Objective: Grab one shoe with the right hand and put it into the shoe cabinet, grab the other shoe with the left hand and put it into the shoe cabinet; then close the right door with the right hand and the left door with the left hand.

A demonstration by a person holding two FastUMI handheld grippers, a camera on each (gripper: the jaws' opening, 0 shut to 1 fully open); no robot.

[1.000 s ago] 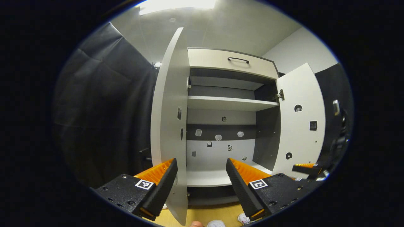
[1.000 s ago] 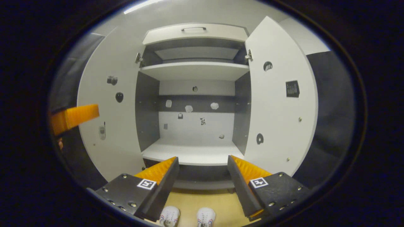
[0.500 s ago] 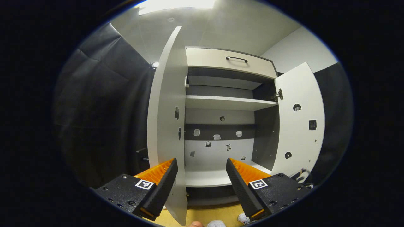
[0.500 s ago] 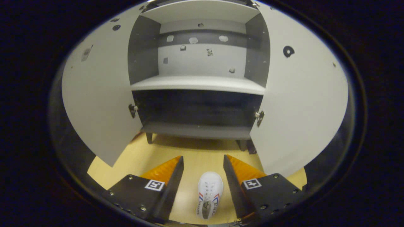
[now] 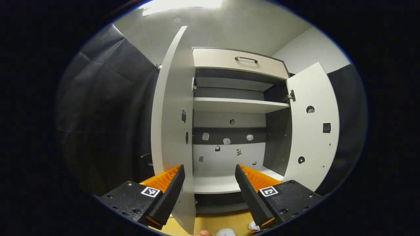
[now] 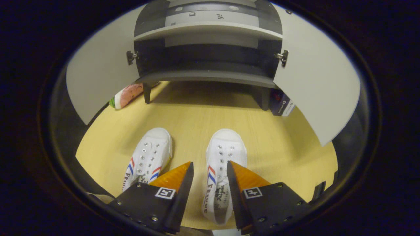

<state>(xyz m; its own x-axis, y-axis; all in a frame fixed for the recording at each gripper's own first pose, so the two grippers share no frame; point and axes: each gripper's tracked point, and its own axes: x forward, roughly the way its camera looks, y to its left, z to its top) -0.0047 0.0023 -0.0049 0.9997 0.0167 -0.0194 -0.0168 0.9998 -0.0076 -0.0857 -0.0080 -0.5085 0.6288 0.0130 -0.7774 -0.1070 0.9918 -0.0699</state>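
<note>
R claw (image 6: 210, 168) astride R shoe (image 6: 223, 164), maybe touching, L shoe (image 6: 147, 157) beside

At the bottom of the left gripper view, the left gripper (image 5: 210, 170) has two wedge-shaped fingers (image 5: 169, 193) with ribbed inner faces, each tapering forward from a black, grainy-textured block. Each block carries a small square black-and-white marker (image 5: 148, 191) on its top corner and several round screws along its outer edge. At the bottom of the right gripper view, the right gripper (image 6: 210, 164) is built alike: two tapered fingers (image 6: 178, 193), black blocks, a square marker (image 6: 165, 192) on each, silver screws at the corners.
</note>
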